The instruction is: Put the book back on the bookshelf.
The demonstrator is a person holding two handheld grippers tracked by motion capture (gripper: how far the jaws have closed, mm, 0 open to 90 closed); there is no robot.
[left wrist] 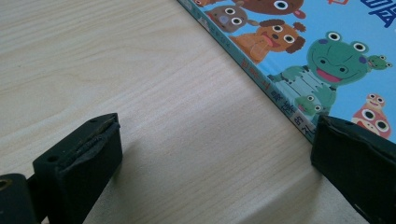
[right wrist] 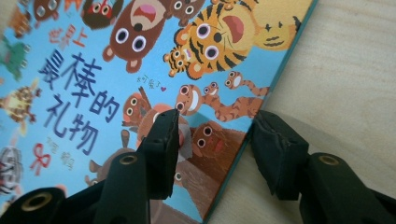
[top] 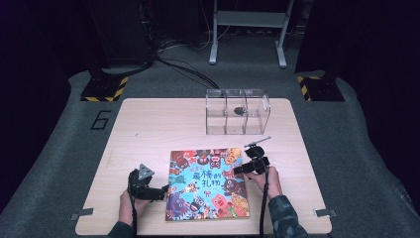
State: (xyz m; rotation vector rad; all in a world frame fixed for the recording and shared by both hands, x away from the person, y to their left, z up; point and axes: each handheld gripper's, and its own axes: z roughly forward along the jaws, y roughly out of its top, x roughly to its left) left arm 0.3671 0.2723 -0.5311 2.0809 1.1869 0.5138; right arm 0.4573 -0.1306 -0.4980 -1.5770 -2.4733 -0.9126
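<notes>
High view: picture book (top: 208, 184) lies flat on the wooden table (top: 148, 129), near the front edge, cover up. Left gripper (top: 159, 193) sits low at the book's left edge, jaws wide apart; in the left gripper view one jaw is on bare wood, the other at the book's (left wrist: 299, 56) spine edge. Right gripper (top: 236, 170) is at the book's right edge; its jaws straddle that edge (right wrist: 243, 140), one over the cover, one over the table, not clamped. Clear plastic box (top: 237, 111) stands behind the book, well apart.
</notes>
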